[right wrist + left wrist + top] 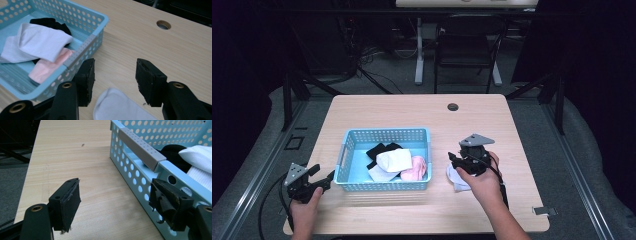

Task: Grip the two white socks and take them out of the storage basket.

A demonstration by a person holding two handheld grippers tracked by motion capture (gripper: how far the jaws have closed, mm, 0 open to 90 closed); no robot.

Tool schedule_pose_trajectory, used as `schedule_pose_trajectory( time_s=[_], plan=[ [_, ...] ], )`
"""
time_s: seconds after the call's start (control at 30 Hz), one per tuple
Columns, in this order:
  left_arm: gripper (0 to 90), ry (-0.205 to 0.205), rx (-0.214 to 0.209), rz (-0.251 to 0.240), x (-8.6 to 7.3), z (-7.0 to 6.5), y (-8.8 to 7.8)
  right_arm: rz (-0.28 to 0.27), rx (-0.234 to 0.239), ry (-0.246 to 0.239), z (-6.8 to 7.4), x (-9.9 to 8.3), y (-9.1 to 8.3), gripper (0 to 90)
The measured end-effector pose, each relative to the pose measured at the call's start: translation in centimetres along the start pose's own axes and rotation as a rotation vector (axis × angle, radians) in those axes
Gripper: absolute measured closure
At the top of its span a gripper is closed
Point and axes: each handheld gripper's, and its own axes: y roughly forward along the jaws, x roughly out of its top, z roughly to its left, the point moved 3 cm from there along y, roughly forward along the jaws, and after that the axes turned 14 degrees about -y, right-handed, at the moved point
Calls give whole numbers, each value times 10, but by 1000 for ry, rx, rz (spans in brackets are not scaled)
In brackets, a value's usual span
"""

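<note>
- The person's left hand [304,205] comes in at the table's near left corner and holds the left gripper [326,180] close over the surface.
- Its jaws stand wide apart with nothing between them, and point toward the table's right edge.
- The right hand [482,182] reaches in from the near edge, right of the middle, forearm slanting in from the near right.
- It holds the right gripper [462,162] above the surface, grey plate on top.
- That gripper's jaws are spread and empty, as the right gripper view shows.
</note>
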Motion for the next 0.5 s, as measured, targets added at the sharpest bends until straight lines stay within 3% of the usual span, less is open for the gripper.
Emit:
schedule_pose_trajectory(
  time_s=[0.23,0.5],
  plan=[
    [246,0,0,-1,0,0,0,19,68,-56,16,29,15,482],
    [246,1,2,0,0,0,0,89,168,-55,38,56,43,559]
  ],
)
